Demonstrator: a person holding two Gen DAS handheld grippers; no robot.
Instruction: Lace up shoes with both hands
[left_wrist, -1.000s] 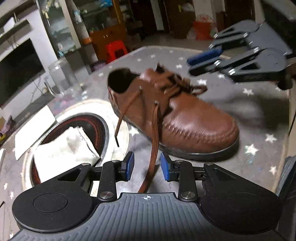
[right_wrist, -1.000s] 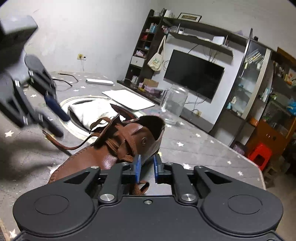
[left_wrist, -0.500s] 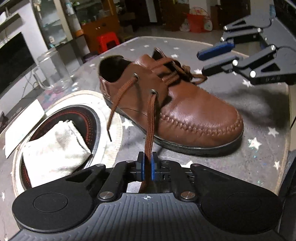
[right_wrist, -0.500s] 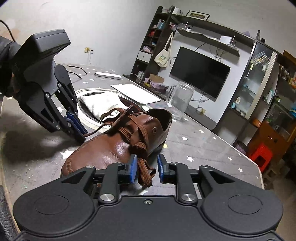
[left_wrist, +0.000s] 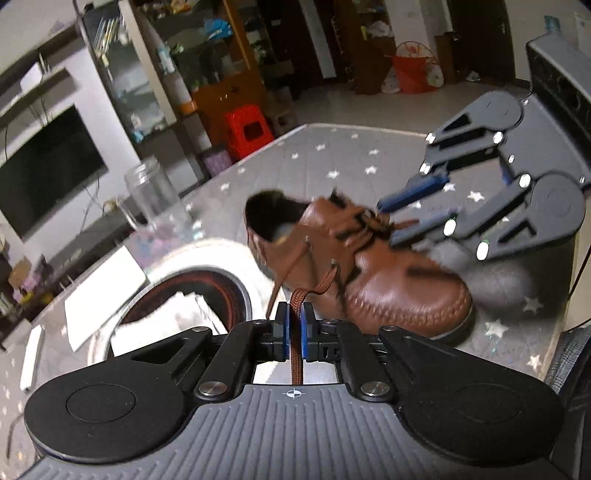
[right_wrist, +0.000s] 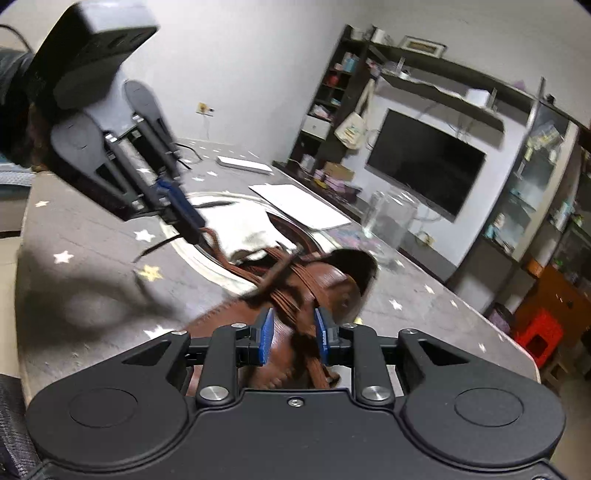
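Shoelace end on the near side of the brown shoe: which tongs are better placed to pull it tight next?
Left. The left tongs are shut on the lace running from the shoe eyelet. The right tongs stand open over the laced part, lace between the pads but not pinched.
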